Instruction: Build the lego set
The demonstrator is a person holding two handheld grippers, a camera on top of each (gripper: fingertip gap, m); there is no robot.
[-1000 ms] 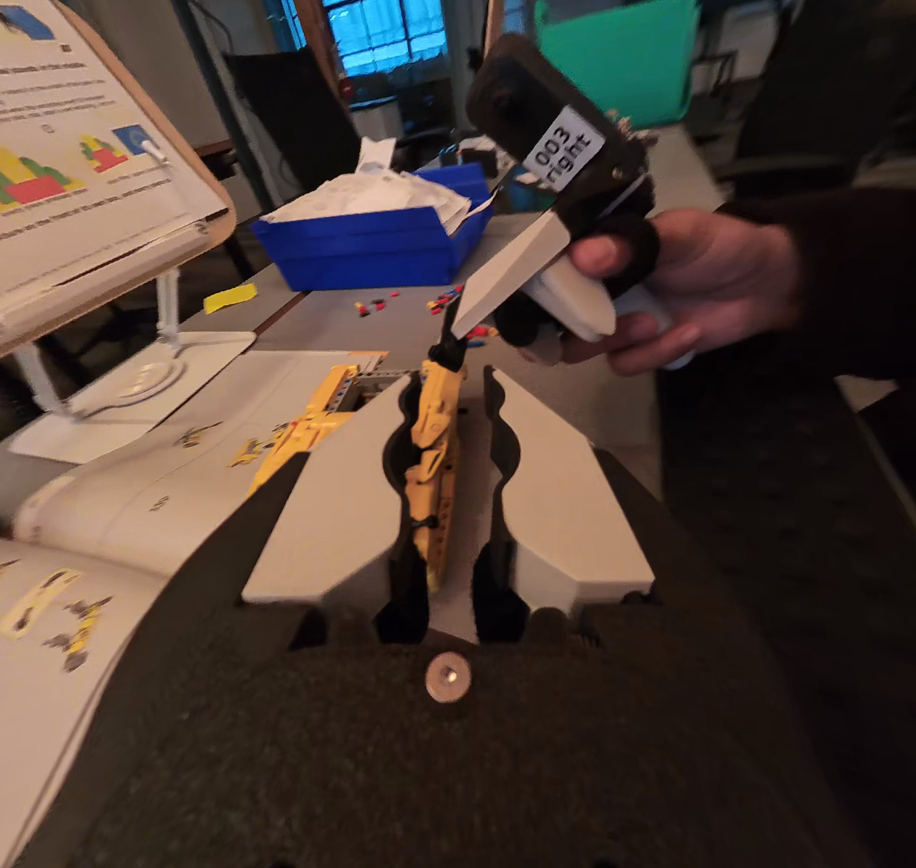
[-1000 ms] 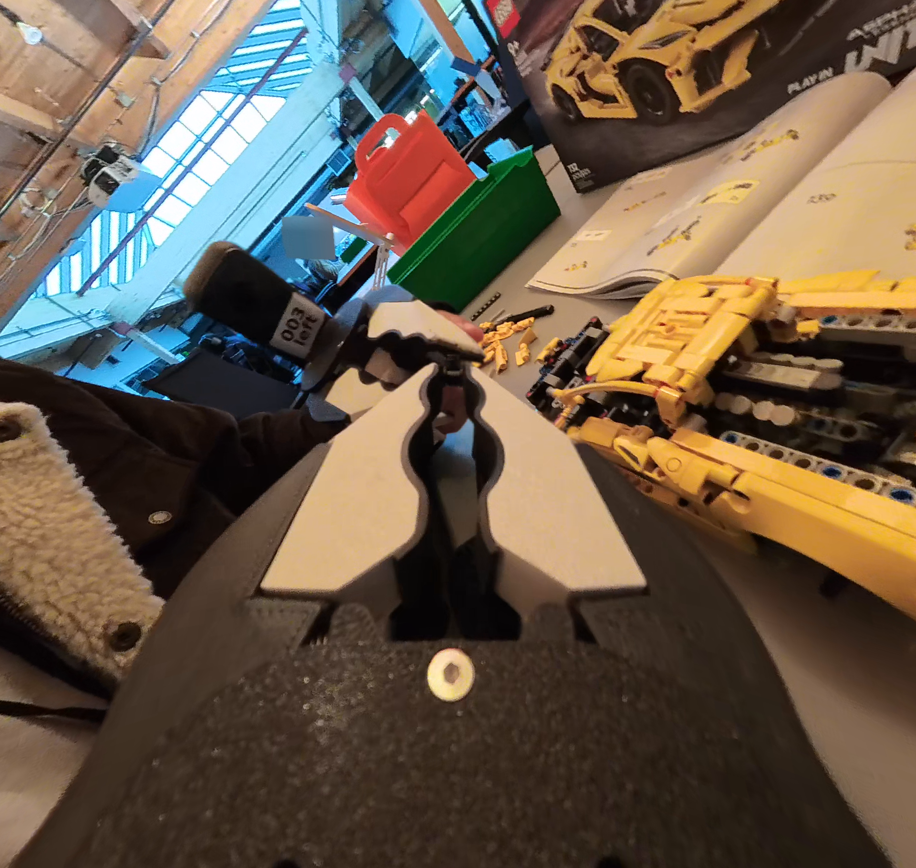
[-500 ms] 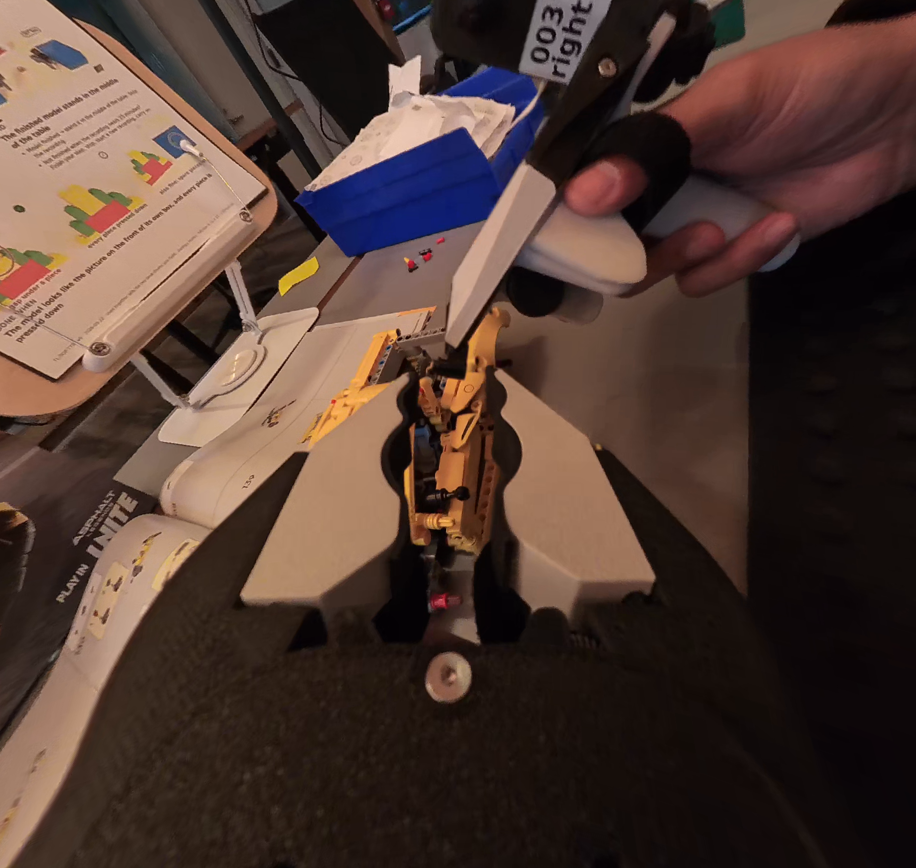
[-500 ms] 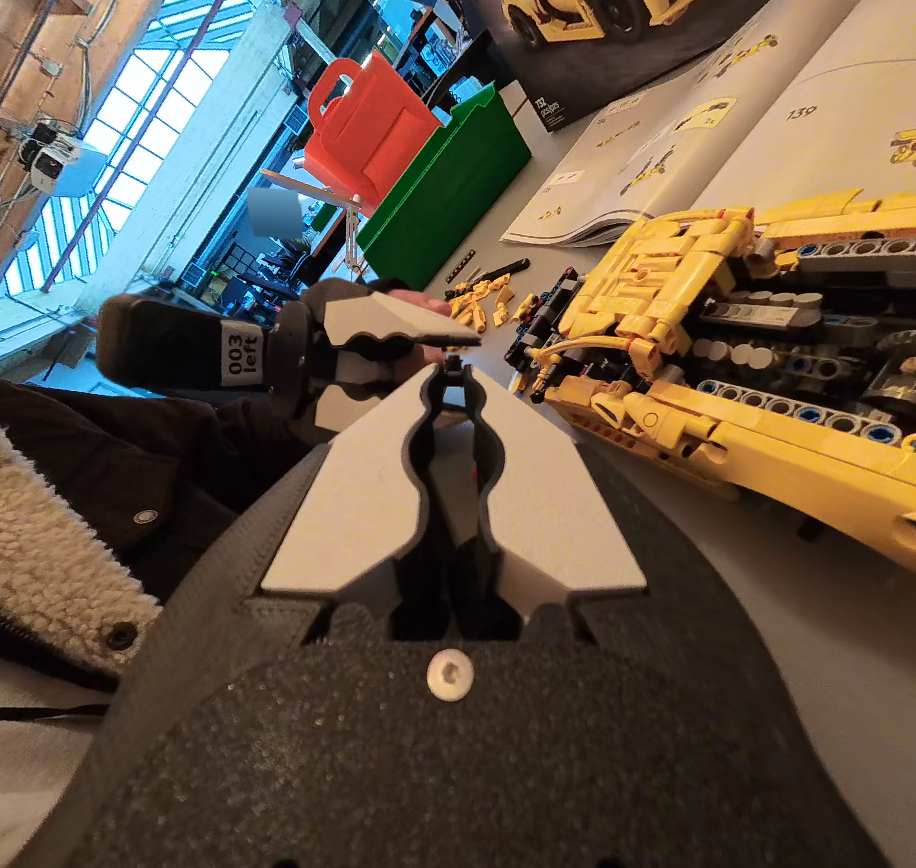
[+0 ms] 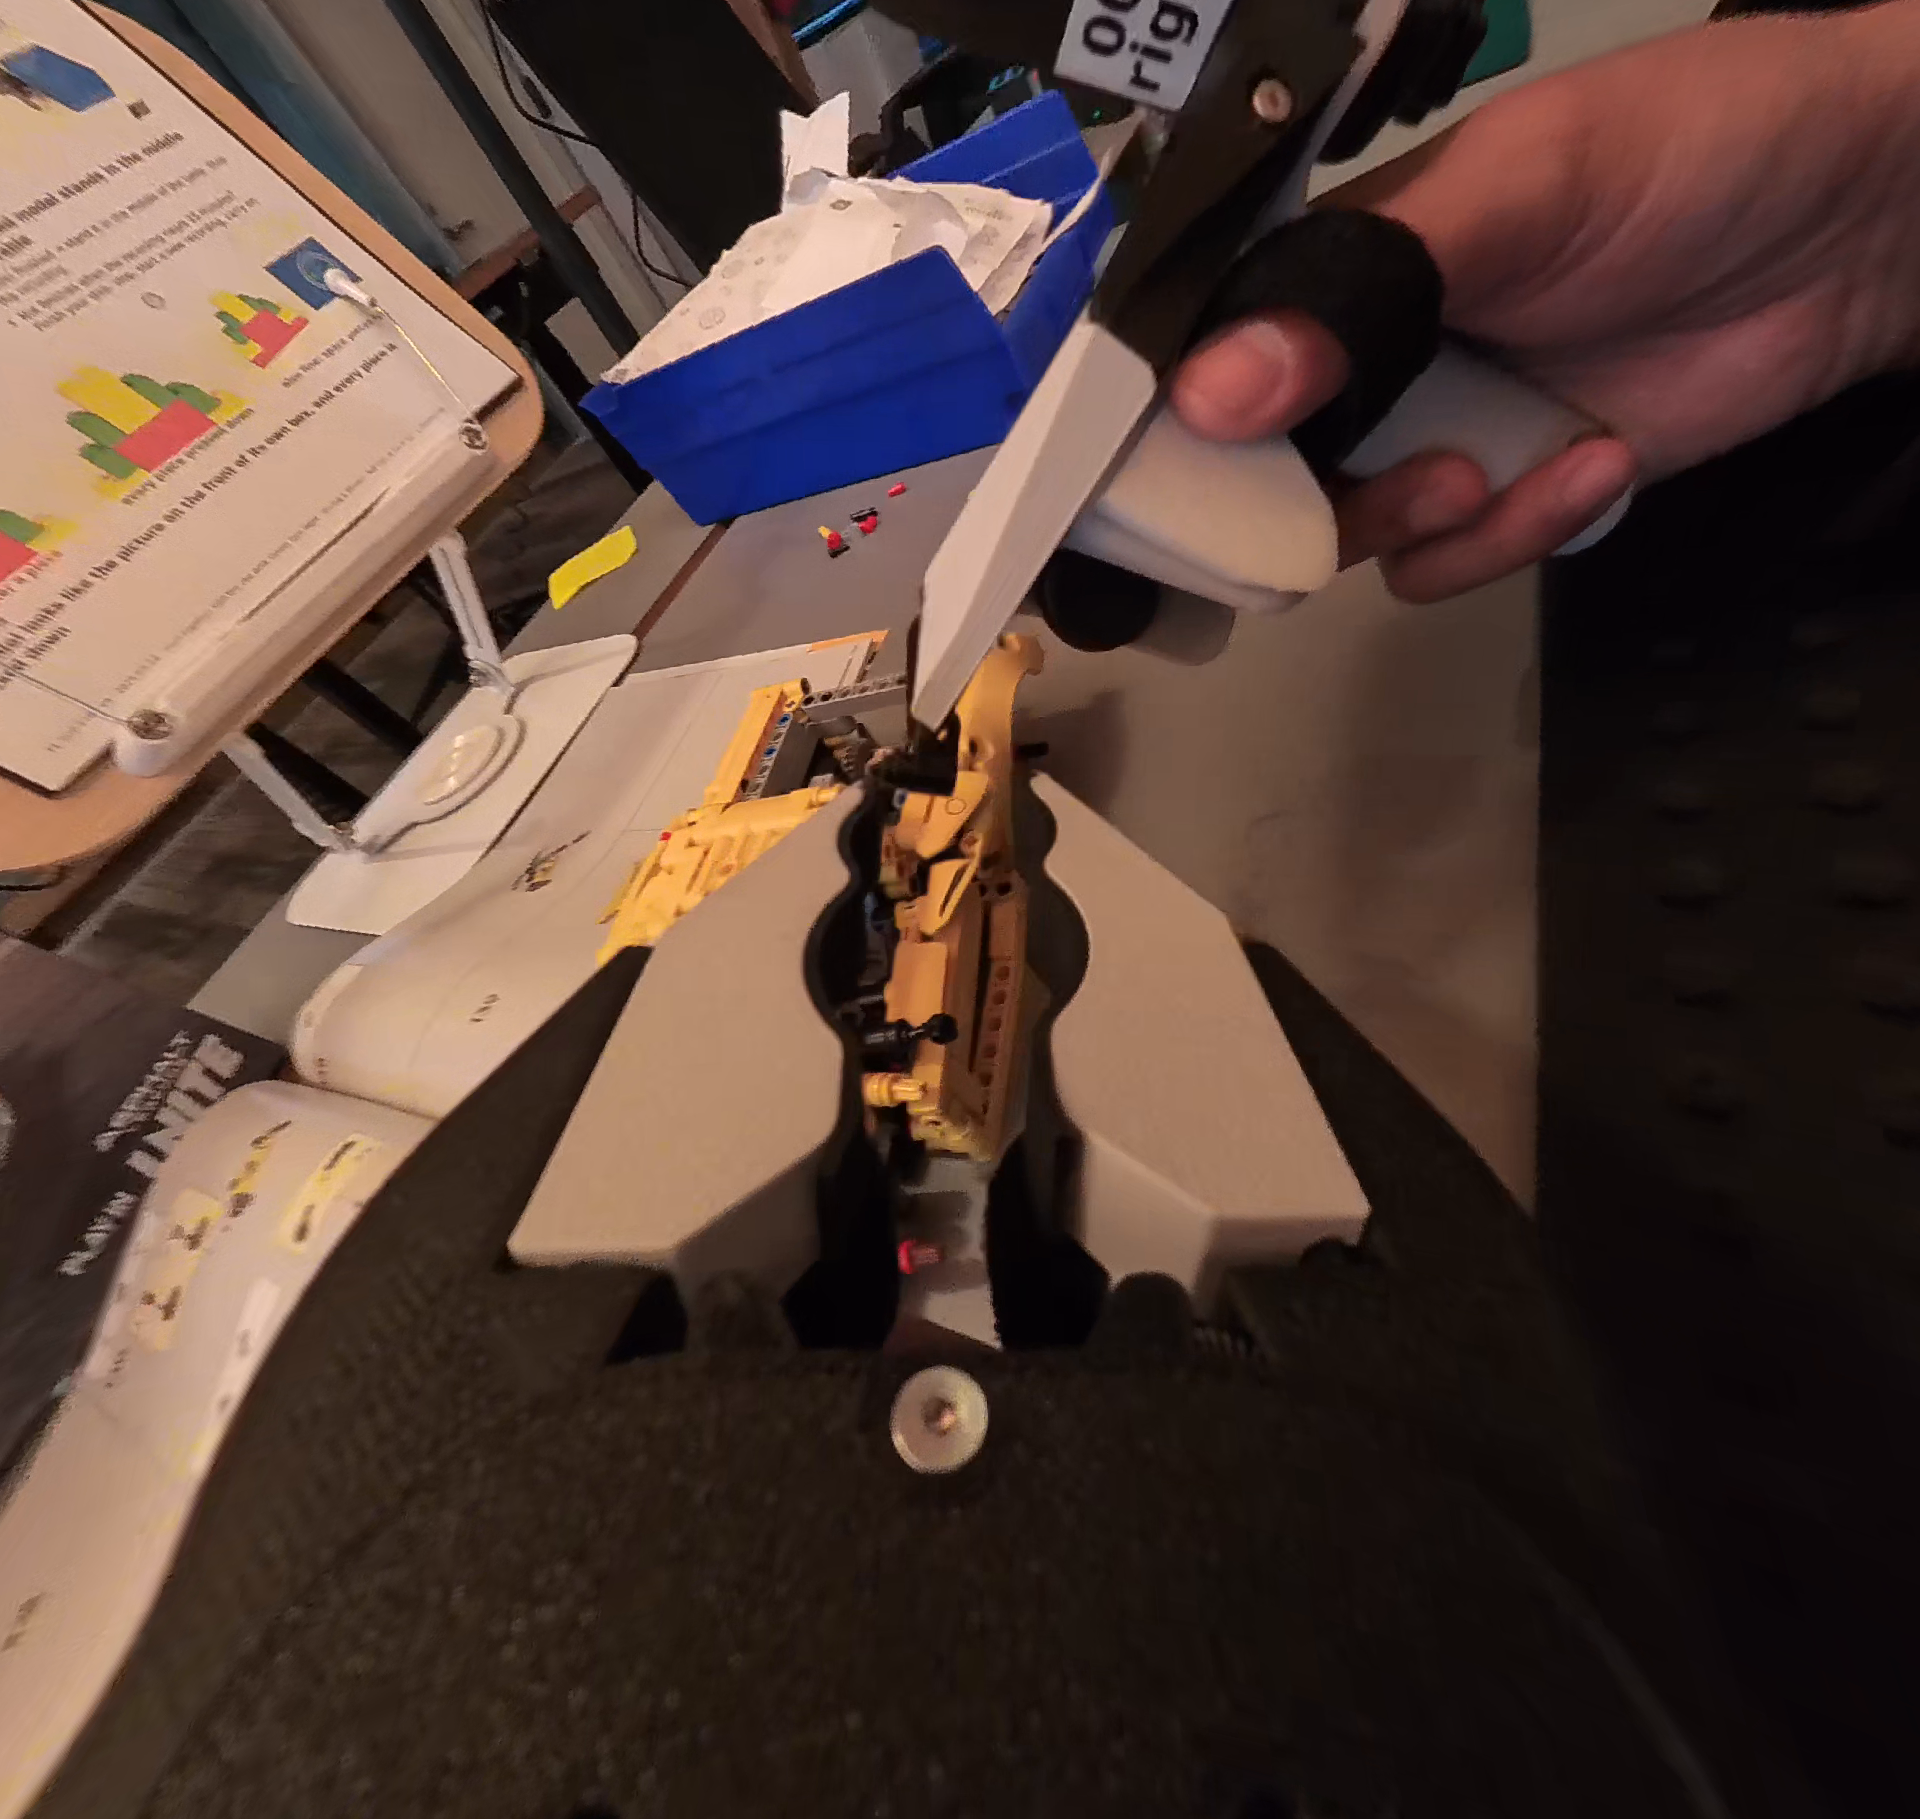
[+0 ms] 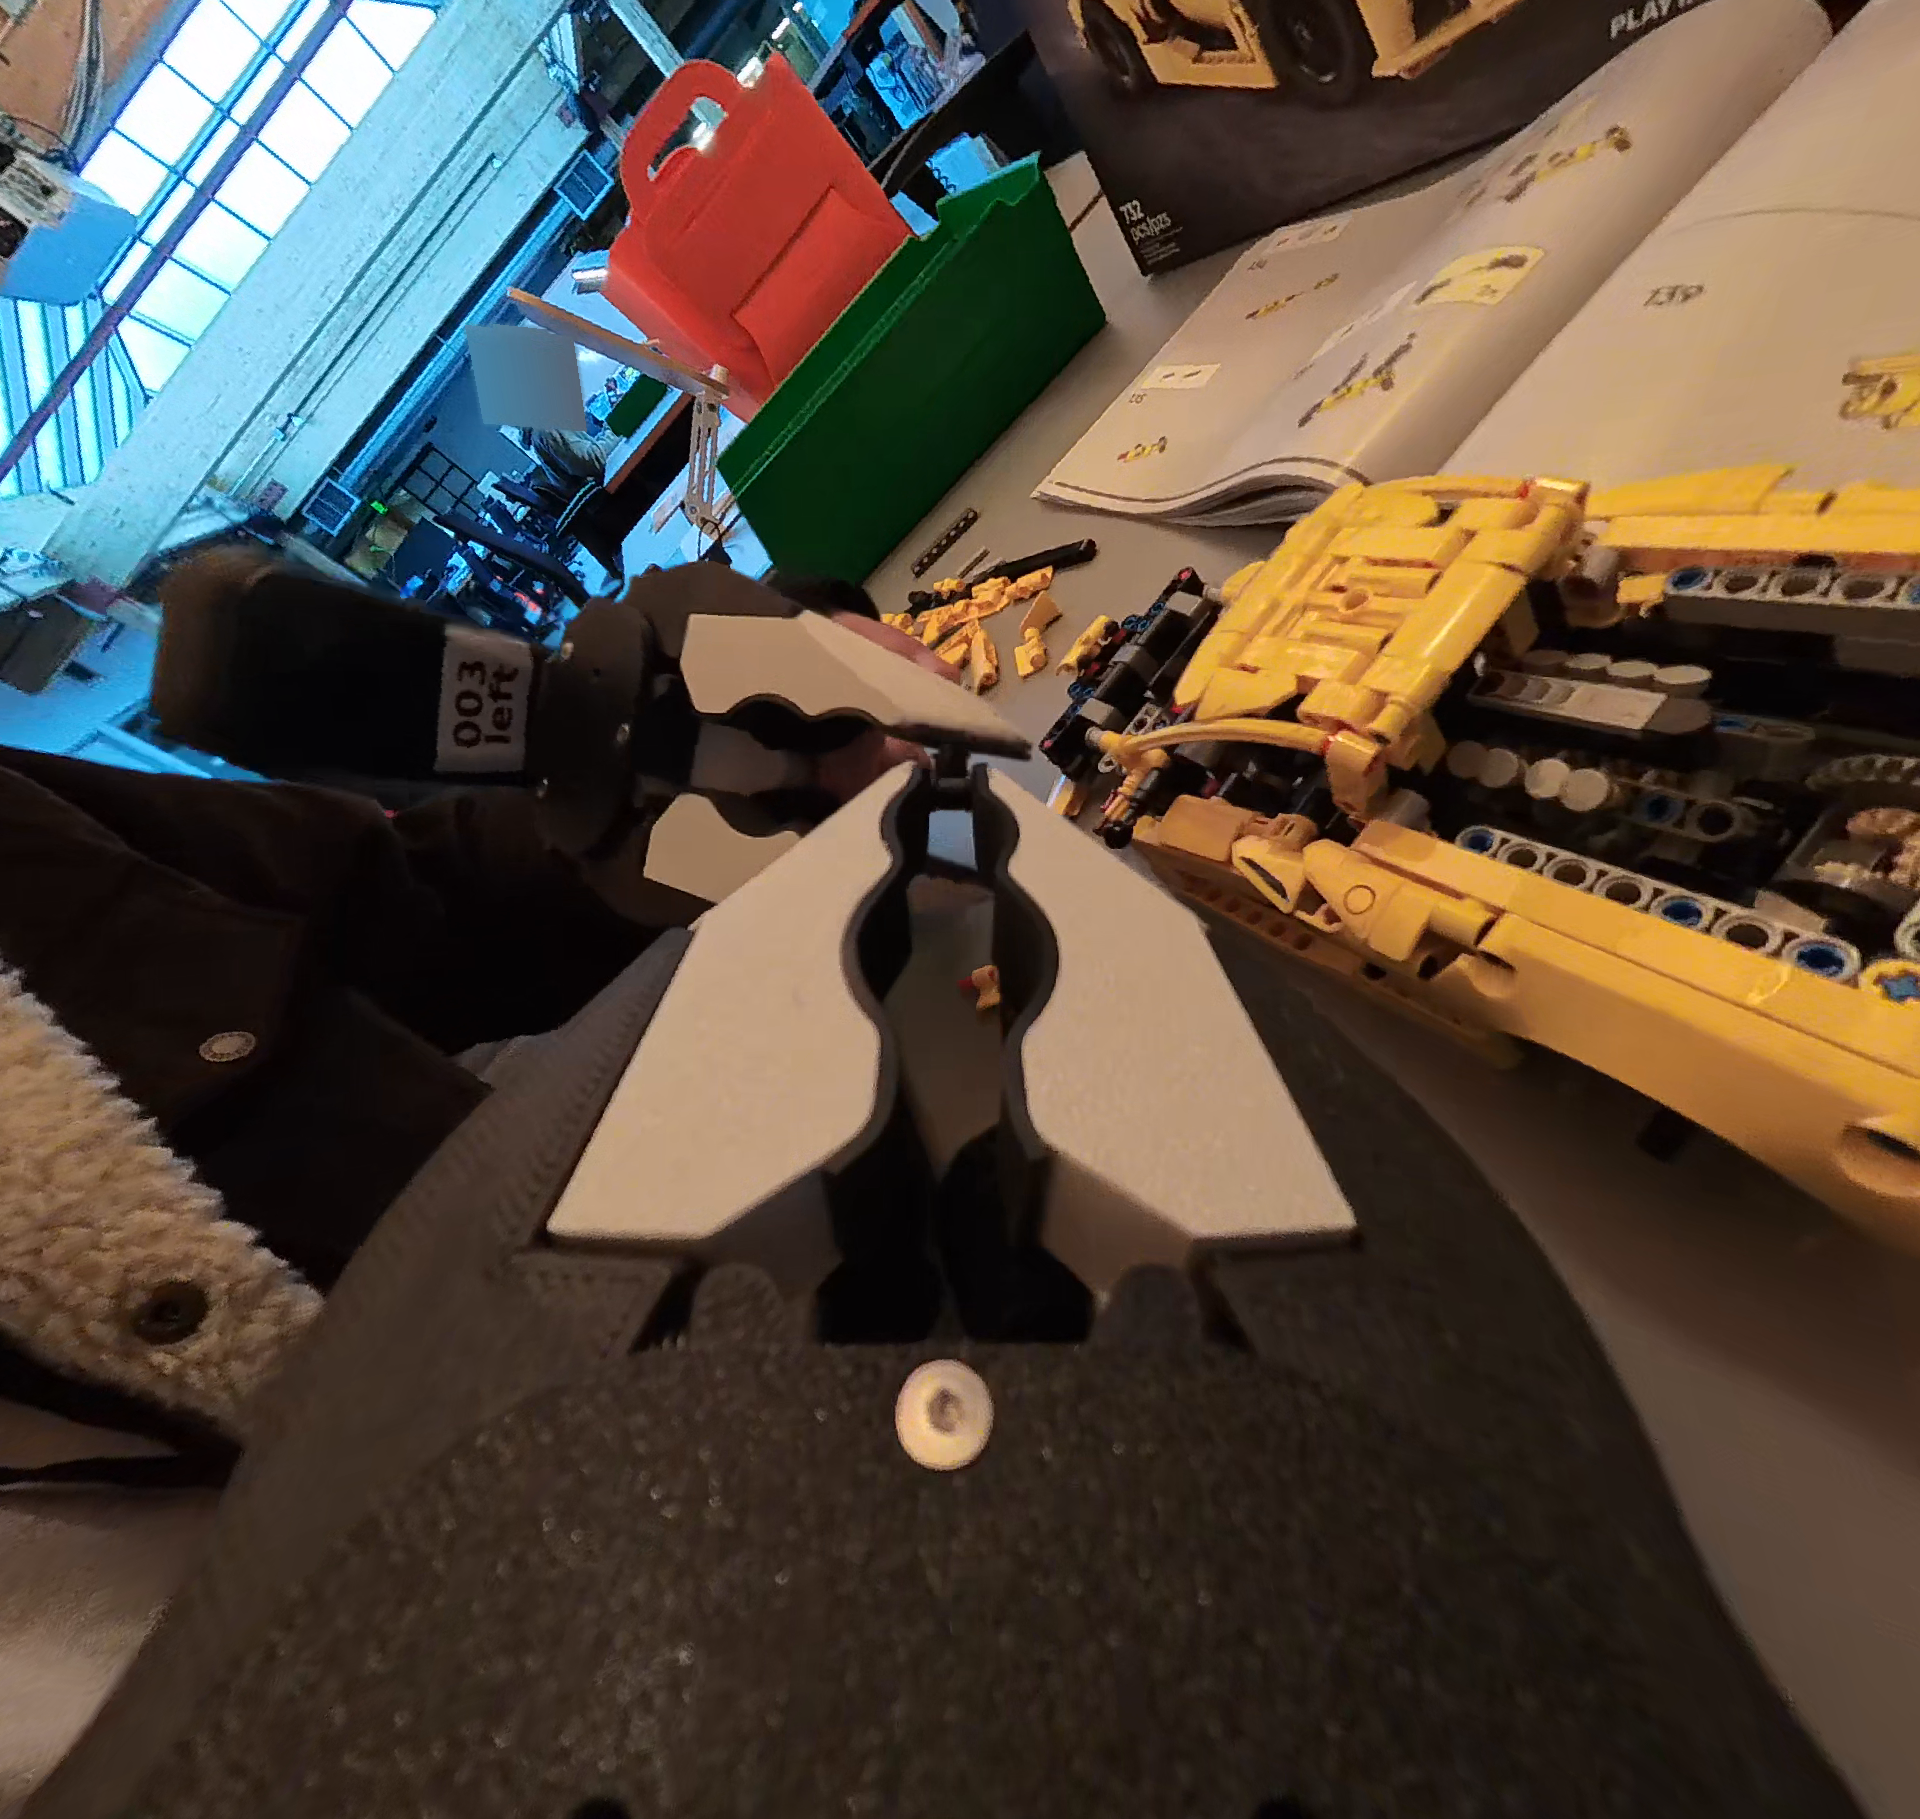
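Yellow plastic makes up the sub-assembly [image 5: 951, 948] clamped between the fingers of the left gripper [image 5: 940, 803], held up off the table. It is a narrow strip of beams and curved panels with black pins sticking out. The right gripper [image 6: 945, 782] is closed on a small black pin [image 6: 948, 759] at its fingertips, and that pin meets the far end of the sub-assembly.

By the look of it, the sub-assembly is light and stiff, but its joints are only friction-fit; a hard squeeze or a twist could pop a panel loose. The safest hold is probably across the flat sides of the long beam, as it is held now, leaving the far end free. The pin is tiny and smooth, so it could pivot or slip unless it is pushed straight along its axis.

Beyond the sub-assembly, the car body [image 6: 1455, 730] lies on the table next to the open manual [image 6: 1558, 315]. Farther behind it, a blue bin [image 5: 831, 387] holds crumpled white paper bags, with a few red bits loose on the table in front. A green bin [image 6: 914, 387] stands past the car body; its contents cannot be seen. An orange carrier [image 6: 748, 211] is behind it, and loose yellow pieces [image 6: 977, 616] lie in front.
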